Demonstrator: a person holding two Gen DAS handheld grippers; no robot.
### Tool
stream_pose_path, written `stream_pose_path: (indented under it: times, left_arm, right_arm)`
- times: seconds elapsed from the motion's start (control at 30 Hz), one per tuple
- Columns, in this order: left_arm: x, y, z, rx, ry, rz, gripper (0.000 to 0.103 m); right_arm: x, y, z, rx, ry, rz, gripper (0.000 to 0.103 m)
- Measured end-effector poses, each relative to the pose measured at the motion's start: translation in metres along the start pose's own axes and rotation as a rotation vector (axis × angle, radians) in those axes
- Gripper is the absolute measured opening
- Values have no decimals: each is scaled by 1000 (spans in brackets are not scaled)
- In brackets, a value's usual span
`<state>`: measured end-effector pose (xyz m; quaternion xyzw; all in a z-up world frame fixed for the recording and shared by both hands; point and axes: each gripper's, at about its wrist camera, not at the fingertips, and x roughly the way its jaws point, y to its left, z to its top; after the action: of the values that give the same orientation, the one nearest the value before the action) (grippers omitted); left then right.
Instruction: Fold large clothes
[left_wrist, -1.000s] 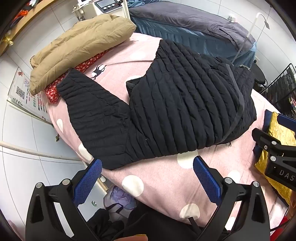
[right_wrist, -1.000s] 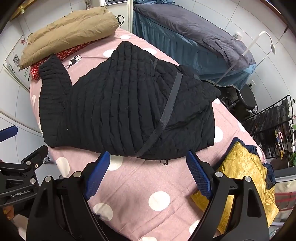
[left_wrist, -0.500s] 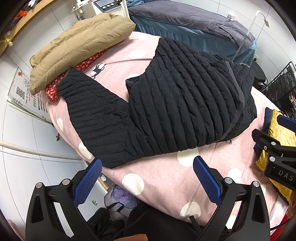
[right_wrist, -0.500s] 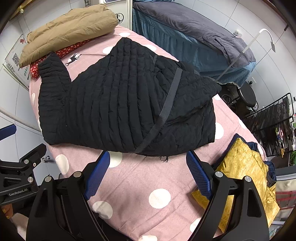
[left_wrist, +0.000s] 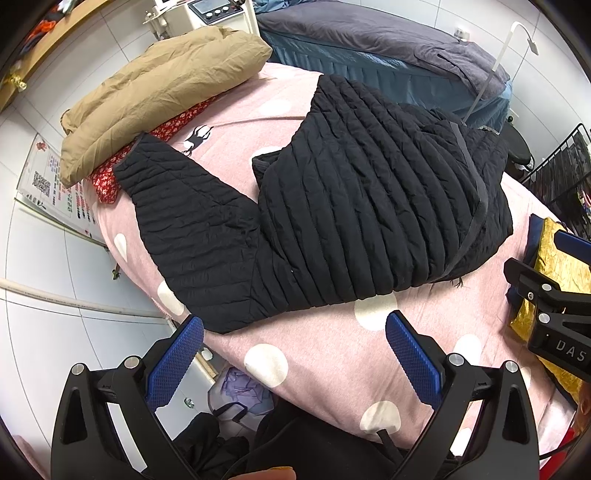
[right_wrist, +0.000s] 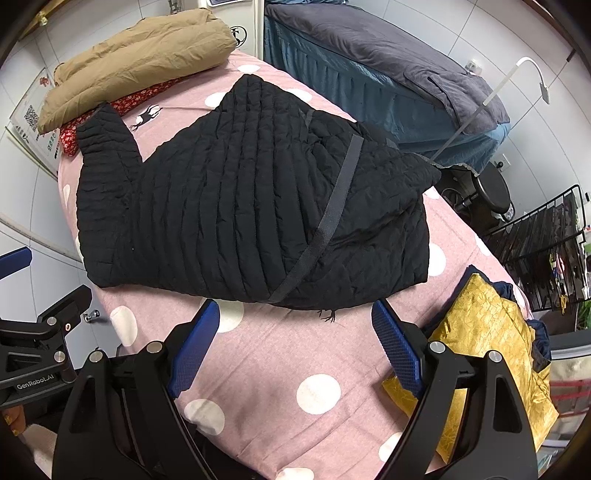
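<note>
The black quilted jacket (left_wrist: 351, 206) lies spread on the bed (left_wrist: 332, 354), on its pink polka-dot cover. One half of the body appears already turned over the other, a grey zipper band (right_wrist: 332, 218) running diagonally across the top layer. One sleeve (left_wrist: 184, 214) is unfolded, reaching from the jacket toward the tan duvet (left_wrist: 159, 85) at the head of the bed. A gold garment (right_wrist: 487, 332) lies on the cover just beyond the jacket's right edge, apart from it.

The left gripper (left_wrist: 293, 354) hovers at the jacket's near hem, jaws spread, holding nothing. The right gripper (right_wrist: 295, 343) is likewise released and empty, just short of the hem.

Judgement: the fold is partly done, between grasps. The next move calls for the left gripper to take the loose sleeve near its cuff and bring it across the body, the right steadying the hem.
</note>
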<state>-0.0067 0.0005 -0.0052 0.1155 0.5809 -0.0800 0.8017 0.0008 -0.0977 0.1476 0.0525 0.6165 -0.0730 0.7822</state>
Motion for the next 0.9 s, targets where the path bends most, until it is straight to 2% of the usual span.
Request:
stream_pose_path:
  times: [0.9]
  left_arm:
    - [-2,1,-2,3,1,4,96]
  right_arm:
    - [0,2,-3,-9,4,0,84]
